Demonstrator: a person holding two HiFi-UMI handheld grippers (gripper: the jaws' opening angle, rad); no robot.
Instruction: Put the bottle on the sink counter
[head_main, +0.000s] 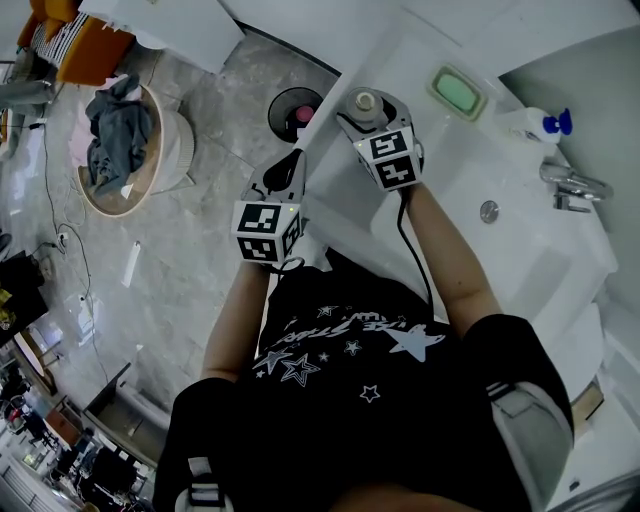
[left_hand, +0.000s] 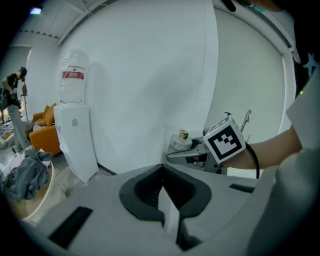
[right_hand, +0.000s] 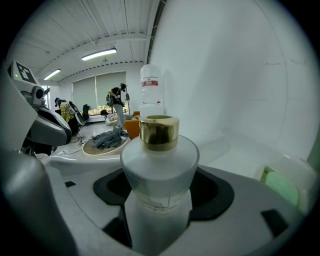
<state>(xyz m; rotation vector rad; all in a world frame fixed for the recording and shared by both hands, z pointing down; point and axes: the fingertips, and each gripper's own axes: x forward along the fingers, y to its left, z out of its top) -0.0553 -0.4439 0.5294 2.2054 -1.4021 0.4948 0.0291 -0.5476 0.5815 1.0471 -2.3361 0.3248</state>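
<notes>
Bottle (right_hand: 159, 165) (gold cap) gripped by right gripper (right_hand: 159, 202) over sink counter (head_main: 452, 150) edge; set-down and release remain; left gripper (left_hand: 168, 212) clenched, empty.

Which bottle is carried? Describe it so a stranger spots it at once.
Start at the white sink counter; by its edge the right tongs are shut on the bottle. It is frosted white with a gold cap, unlike the blue-topped bottle beside the tap.

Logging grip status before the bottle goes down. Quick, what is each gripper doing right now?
Left gripper: shut, holding nothing.
Right gripper: shut on the gold-capped bottle.
</notes>
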